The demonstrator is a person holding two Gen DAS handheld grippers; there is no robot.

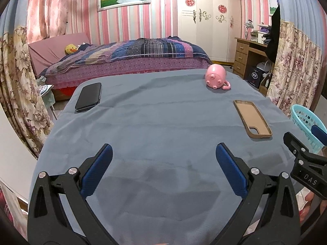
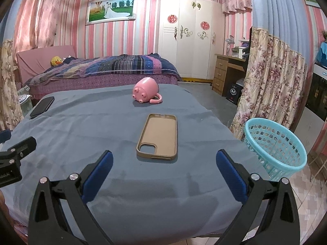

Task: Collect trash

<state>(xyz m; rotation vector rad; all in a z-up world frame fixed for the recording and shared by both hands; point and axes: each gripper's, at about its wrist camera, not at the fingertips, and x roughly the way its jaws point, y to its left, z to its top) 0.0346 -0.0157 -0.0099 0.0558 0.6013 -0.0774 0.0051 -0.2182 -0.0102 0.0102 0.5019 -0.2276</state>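
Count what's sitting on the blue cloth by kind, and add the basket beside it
Black phone: 1
Tan phone case: 1
Pink pig mug: 1
Turquoise basket: 1
Total: 4

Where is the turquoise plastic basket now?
The turquoise plastic basket stands off the right edge of the blue-covered table, beside the floral curtain, right of the brown phone case.

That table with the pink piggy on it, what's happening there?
A person holds two grippers over a table with a blue cloth. The left gripper and right gripper are both open and hold nothing. On the cloth lie a pink pig, a brown phone case and a black phone. A basket waits beside the table, apparently empty.
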